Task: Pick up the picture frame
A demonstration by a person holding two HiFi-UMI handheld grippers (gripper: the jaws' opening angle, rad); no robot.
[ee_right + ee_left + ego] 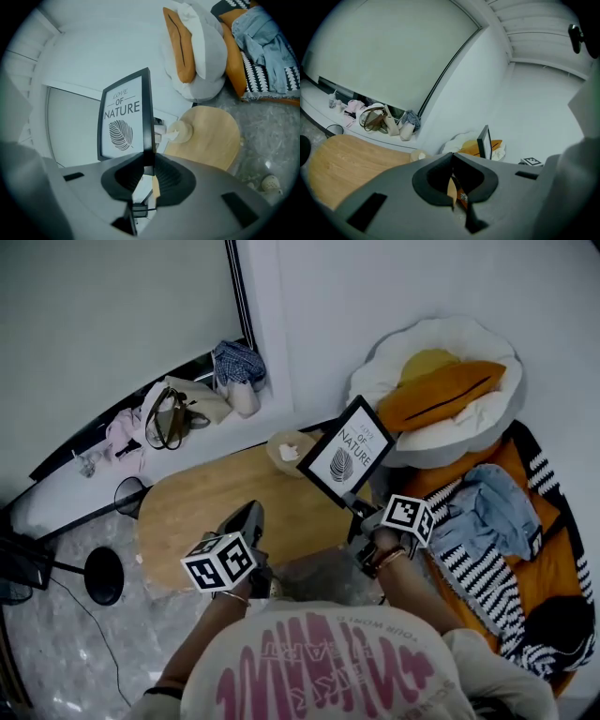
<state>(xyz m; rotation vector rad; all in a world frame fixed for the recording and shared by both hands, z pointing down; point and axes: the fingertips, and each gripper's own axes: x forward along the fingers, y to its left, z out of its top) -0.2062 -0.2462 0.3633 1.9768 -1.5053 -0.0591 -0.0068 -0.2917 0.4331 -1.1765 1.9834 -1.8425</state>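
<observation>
Picture frame [349,451] hangs tilted above the tabletop [202,507]'s far end. The right claw [354,502] is clamped on its lower edge. The left claw [249,518], closed and empty, is over the tabletop's near edge. Judged light, rigid, smooth-bordered; front likely fragile. Hold by the border only.

The lower corner of the black picture frame with a leaf print [349,451] is hidden behind the right hand-held gripper [359,509]; the oval wooden surface [206,507] has its near edge under the person's body. A clear item [89,463] on the white window ledge [66,491] is too small to tell.
</observation>
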